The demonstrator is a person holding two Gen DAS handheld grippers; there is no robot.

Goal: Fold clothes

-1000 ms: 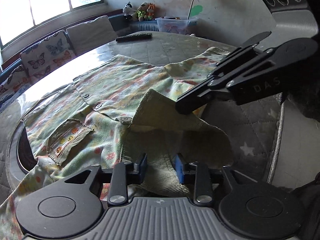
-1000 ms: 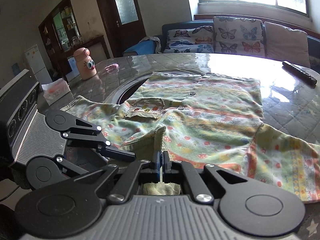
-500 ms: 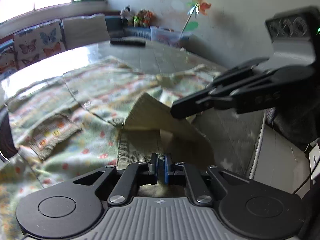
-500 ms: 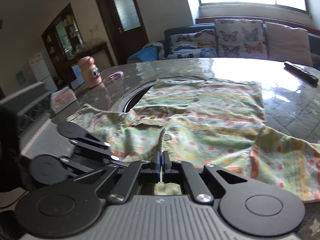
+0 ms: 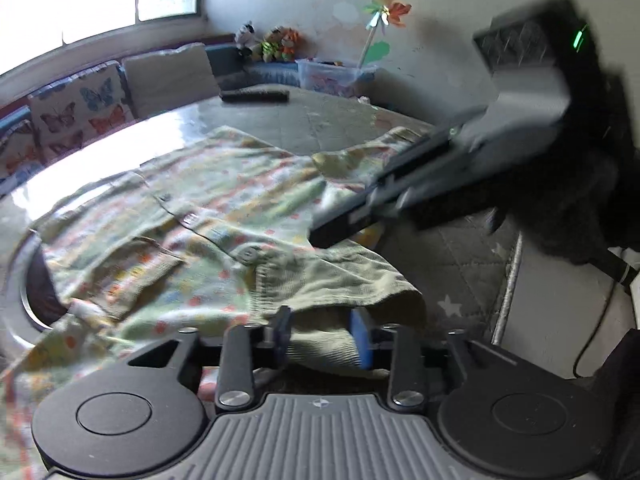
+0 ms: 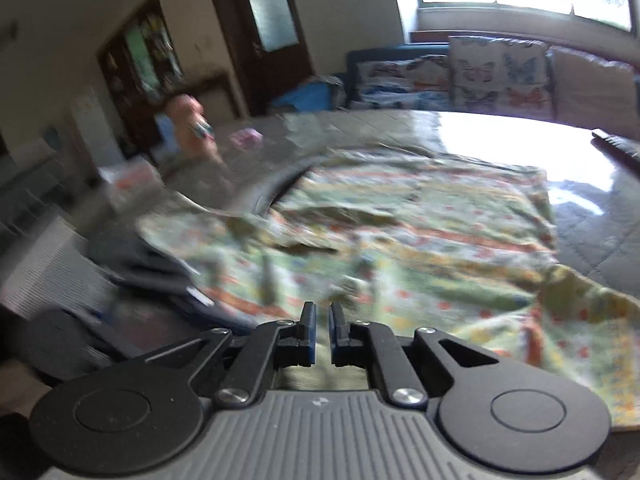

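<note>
At the near edge of the table (image 5: 328, 128), seen from the left wrist, the left gripper (image 5: 323, 334) that pinched the collar band half a second ago is now opening, the ribbed olive fabric lying loose between its pads rather than clamped. Beyond it the printed shirt (image 5: 224, 204) lies spread face up across the table, pocket toward the left, buttons running up the middle. To the right, the right gripper (image 6: 321, 334) has also begun to part after being clamped on the collar; a narrow gap shows between its pads and the cloth sits below them, not pinched. Both releases suggest the collar adjustment is finished and the folding proper can start with a fresh grasp.
</note>
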